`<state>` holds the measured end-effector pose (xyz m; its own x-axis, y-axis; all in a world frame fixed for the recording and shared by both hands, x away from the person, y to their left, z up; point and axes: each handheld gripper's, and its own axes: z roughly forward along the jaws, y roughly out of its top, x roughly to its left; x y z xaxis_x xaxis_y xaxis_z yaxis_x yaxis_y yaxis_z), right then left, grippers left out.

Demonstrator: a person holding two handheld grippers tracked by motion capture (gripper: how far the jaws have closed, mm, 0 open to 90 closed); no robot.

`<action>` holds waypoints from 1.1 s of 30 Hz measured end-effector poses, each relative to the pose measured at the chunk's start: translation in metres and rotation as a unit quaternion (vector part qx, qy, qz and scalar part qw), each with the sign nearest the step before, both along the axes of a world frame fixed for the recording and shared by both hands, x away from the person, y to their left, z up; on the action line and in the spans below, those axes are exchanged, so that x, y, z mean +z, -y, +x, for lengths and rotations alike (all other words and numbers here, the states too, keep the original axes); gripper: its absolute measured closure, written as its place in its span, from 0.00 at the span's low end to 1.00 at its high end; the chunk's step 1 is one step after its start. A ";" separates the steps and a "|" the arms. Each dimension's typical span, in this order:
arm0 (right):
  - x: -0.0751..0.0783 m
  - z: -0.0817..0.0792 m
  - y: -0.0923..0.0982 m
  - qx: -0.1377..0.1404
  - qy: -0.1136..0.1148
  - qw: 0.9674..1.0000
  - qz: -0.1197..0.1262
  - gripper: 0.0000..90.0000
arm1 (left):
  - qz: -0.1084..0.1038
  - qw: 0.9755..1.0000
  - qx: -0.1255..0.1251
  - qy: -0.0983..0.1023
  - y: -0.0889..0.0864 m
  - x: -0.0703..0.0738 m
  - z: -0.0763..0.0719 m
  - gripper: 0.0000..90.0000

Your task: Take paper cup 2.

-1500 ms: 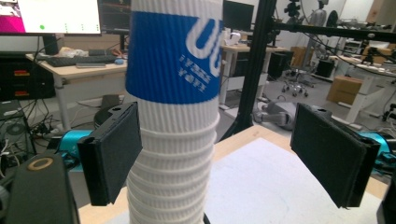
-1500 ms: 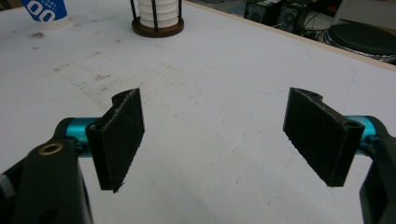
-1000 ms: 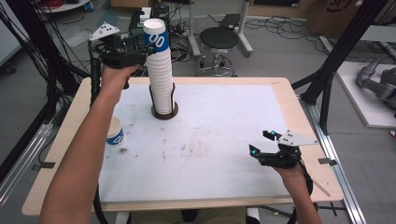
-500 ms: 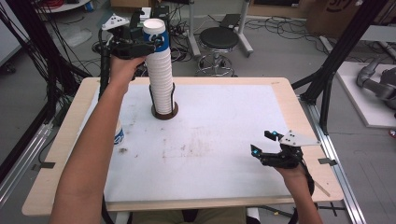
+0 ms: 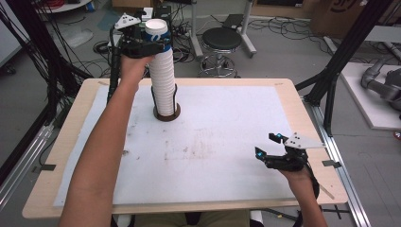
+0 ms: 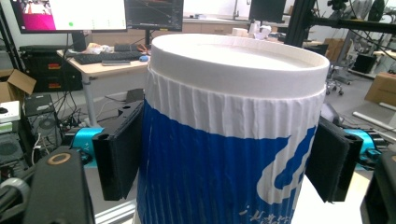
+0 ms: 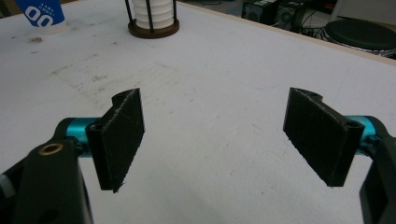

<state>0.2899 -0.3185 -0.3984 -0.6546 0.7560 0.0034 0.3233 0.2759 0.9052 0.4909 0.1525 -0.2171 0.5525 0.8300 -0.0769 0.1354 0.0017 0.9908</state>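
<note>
A tall stack of white paper cups (image 5: pixel 163 85) stands in a round dark holder (image 5: pixel 166 115) at the back of the table. The top cup (image 5: pixel 157 33) (image 6: pixel 224 154) is white with blue print. My left gripper (image 5: pixel 146 45) is raised to the top of the stack, and its jaws have just been closing on that cup. In the left gripper view both black pads (image 6: pixel 119 154) lie against the cup's sides. My right gripper (image 5: pixel 268 144) (image 7: pixel 219 135) hovers low over the table's right front, open with nothing between its jaws.
A single blue-and-white cup (image 7: pixel 44 14) stands on the white mat (image 5: pixel 217 142) to the left of the holder. A stool (image 5: pixel 222 40), cables and black frame posts stand beyond the table's far edge.
My left gripper has shifted right from beside the stack onto its top cup, and its jaws have closed on the cup. The right gripper has stayed put.
</note>
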 end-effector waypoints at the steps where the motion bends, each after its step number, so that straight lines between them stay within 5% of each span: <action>1: 0.000 0.000 0.000 0.000 0.000 1.000 -0.001 0.23 | 0.003 1.000 -0.001 0.001 0.000 0.001 0.000 0.26; 18: 0.000 0.000 -0.003 0.003 -0.003 1.000 -0.002 0.23 | -0.022 0.998 -0.001 0.052 -0.005 0.042 -0.017 0.28; 25: 0.000 -0.001 -0.003 0.004 -0.001 1.000 -0.002 0.23 | -0.055 0.996 -0.004 0.070 -0.015 0.054 -0.027 0.29; 33: 0.001 -0.001 -0.004 0.002 -0.002 1.000 -0.002 0.23 | -0.056 0.995 -0.016 0.085 -0.025 0.066 -0.044 0.29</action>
<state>0.2885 -0.3141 -0.3976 -0.6581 0.7529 0.0022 0.3250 0.2814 0.9029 0.4472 0.1779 -0.1510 0.5906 0.8039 -0.0709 -0.0318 0.1110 0.9933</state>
